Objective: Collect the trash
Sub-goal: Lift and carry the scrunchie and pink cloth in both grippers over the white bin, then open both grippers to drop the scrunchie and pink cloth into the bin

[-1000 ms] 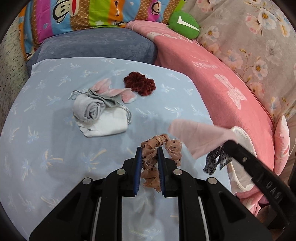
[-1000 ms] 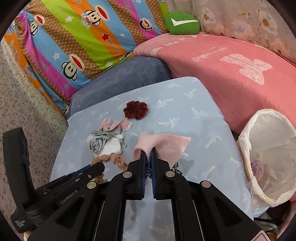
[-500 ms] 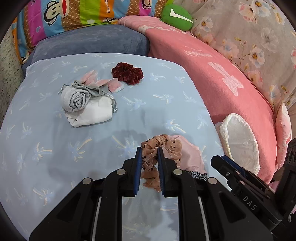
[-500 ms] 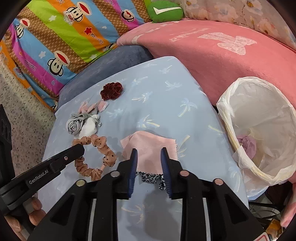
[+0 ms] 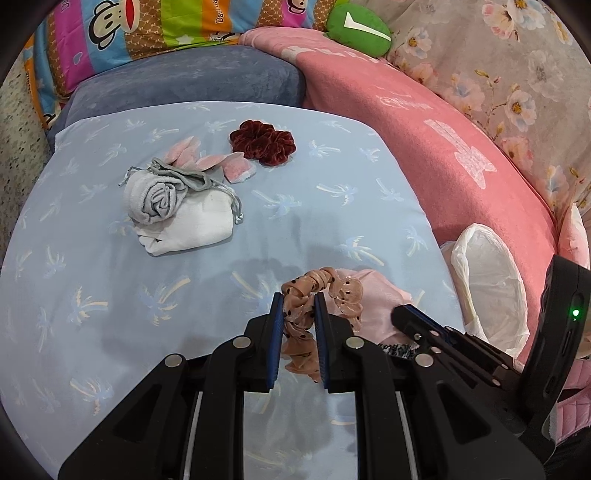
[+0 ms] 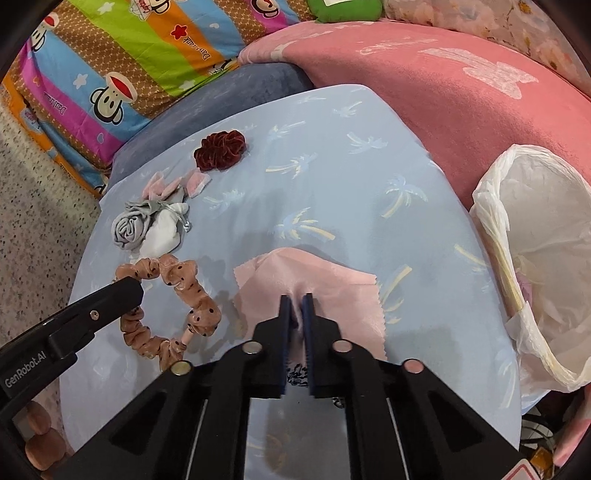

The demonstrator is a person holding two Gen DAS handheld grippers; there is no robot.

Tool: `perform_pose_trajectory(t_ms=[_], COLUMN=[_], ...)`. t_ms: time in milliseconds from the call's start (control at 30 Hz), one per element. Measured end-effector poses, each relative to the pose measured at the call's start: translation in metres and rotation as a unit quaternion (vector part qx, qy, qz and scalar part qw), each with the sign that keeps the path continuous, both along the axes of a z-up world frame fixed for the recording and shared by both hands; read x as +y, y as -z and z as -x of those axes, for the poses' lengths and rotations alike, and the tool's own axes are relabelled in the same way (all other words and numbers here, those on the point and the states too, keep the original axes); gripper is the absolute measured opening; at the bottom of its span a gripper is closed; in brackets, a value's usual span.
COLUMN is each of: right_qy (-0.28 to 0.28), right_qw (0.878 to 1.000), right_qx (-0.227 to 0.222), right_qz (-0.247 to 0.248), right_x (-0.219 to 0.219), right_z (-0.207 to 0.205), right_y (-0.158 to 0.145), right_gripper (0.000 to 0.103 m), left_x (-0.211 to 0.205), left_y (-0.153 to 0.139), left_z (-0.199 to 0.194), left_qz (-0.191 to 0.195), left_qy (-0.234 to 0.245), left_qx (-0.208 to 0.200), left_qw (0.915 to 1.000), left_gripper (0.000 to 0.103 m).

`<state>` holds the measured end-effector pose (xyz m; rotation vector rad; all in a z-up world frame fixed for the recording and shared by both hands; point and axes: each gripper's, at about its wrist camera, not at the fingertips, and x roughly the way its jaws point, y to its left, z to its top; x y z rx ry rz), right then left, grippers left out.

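My left gripper (image 5: 299,299) is shut on a tan dotted scrunchie (image 5: 343,291), which lies on the blue palm-print cover (image 5: 92,277). The same scrunchie (image 6: 192,291) shows at the left of the right wrist view. To its right lies a pink cloth (image 6: 332,291) flat on the cover. My right gripper (image 6: 295,299) is closing on this cloth, with a pinched fold of it between the pads. A dark patterned piece (image 6: 297,376) peeks out from under the cloth's near edge. The bin with a white bag (image 6: 495,221) stands open beside the cover's right edge.
A dark red scrunchie (image 5: 264,142), pink fabric scraps (image 5: 236,168) and a rolled grey cloth on a white pouch (image 5: 159,195) lie at the far left of the cover. A pink blanket (image 5: 443,147) and a green cushion (image 5: 358,29) border the right and back.
The pink cloth hung lifted in my right gripper, then lay on the cover under open jaws. The gripper has come down and closed on it. My left gripper kept its hold.
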<state>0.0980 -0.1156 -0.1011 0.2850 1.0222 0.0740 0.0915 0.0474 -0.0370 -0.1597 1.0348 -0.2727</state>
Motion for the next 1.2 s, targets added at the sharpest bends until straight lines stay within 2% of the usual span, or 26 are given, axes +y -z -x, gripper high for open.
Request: perform_pose_trajectory(t_ms=[333, 667, 867, 1200], right_qy=[0.017, 0.052, 0.08, 0.148], right_qw=[0.998, 0.992, 0.989, 0.979], right_qx=[-0.059, -0.111, -0.126, -0.136], right_qz=[-0.009, -0.01, -0.013, -0.007], right_x=[-0.02, -0.056, -0.09, -0.159], right_z=[0.006, 0.02, 0.034, 0.062], right_y=[-0.051, -0.101, -0.114, -0.119], right_gripper=[0.002, 0.002, 0.002, 0.002], left_x=[-0.005, -0.04, -0.076, -0.148], left_y=[-0.014, -0.043, -0.053, -0.062], left_z=[-0.003, -0.004, -0.004, 0.002], left_qz=[0.004, 0.002, -0.001, 0.001], left_qy=[0.004, 0.036, 0.07, 0.14], left_qx=[-0.013, -0.044, -0.057, -0.066], left_qw=[0.9999, 0.9984, 0.9959, 0.9879], left_gripper=[0.016, 0.016, 0.016, 0.016])
